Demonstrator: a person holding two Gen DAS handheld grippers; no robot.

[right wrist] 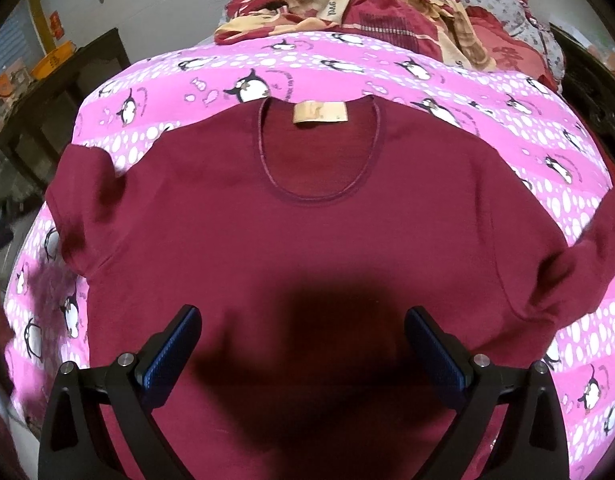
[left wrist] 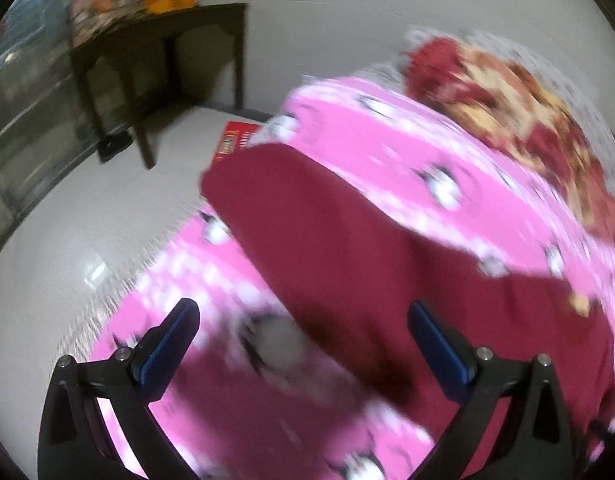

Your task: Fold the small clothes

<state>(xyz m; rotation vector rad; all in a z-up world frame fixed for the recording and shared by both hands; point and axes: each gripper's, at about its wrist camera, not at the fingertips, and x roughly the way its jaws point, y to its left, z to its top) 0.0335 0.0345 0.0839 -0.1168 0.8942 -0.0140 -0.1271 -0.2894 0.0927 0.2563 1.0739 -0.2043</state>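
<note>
Maroon shirt [right wrist: 307, 232] lies flat mid-frame on the pink penguin sheet [right wrist: 427, 76], collar at the top; right gripper [right wrist: 303, 344] spread wide above its lower half, left gripper [left wrist: 303, 344] wide too, empty.

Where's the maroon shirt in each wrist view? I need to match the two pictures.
Left wrist: the maroon shirt runs blurred from centre to lower right, between the open fingers.
Right wrist: it lies flat, filling the centre, neckline and label toward the top, sleeves at both sides.
Shared landmark: the pink penguin sheet under it.
</note>
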